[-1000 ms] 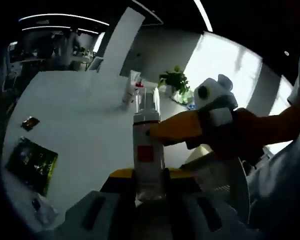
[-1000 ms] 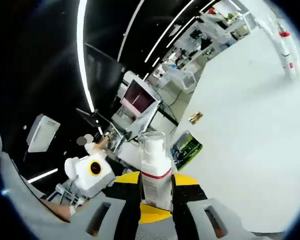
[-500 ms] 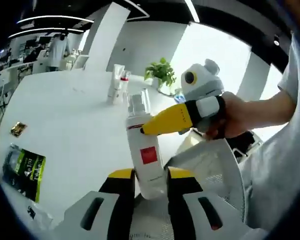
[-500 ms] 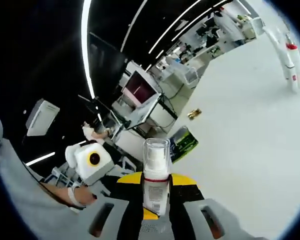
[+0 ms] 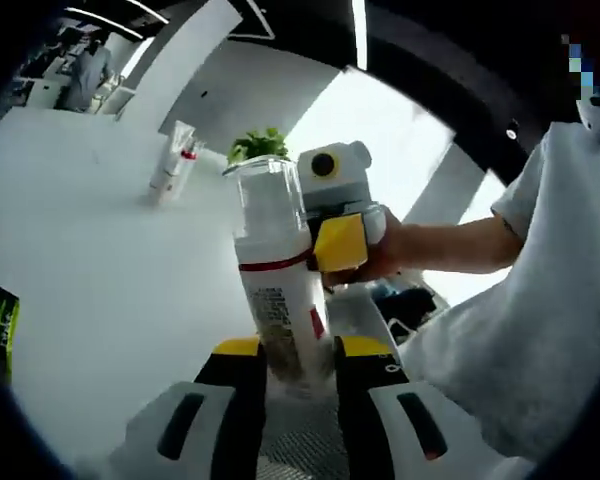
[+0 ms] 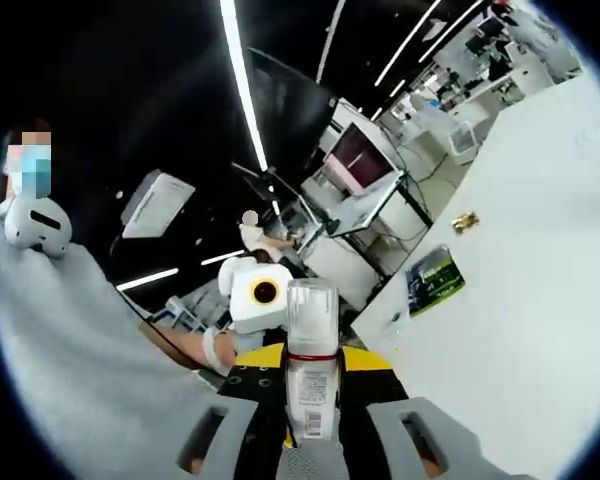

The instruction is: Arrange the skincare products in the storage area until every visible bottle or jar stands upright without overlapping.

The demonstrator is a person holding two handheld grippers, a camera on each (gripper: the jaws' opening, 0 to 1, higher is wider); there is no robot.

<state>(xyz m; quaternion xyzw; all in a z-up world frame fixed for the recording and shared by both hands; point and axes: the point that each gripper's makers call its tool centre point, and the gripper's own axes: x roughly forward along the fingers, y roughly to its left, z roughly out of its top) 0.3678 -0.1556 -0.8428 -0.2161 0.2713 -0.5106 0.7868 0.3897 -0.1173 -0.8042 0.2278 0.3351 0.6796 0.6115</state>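
A white bottle (image 5: 280,290) with a clear cap and a red band stands up between the jaws of my left gripper (image 5: 298,365), which is shut on its lower body. My right gripper (image 5: 340,242), held by a person's hand, comes in from the right and presses its yellow jaw against the bottle at the red band. In the right gripper view the same bottle (image 6: 312,370) rises between the jaws of my right gripper (image 6: 312,405), which close tightly on it. Two white tubes (image 5: 172,165) stand far off on the white table (image 5: 100,260).
A green packet (image 6: 435,280) and a small gold item (image 6: 467,220) lie on the table. A potted plant (image 5: 260,146) stands behind the tubes. The person's sleeve (image 5: 520,330) is close on the right. Desks and monitors (image 6: 365,165) stand beyond the table edge.
Both views have swung upward. The bottle has turned in the left jaws, from the red square label to the fine print. The right gripper has drawn in end-on against the bottle's red band.
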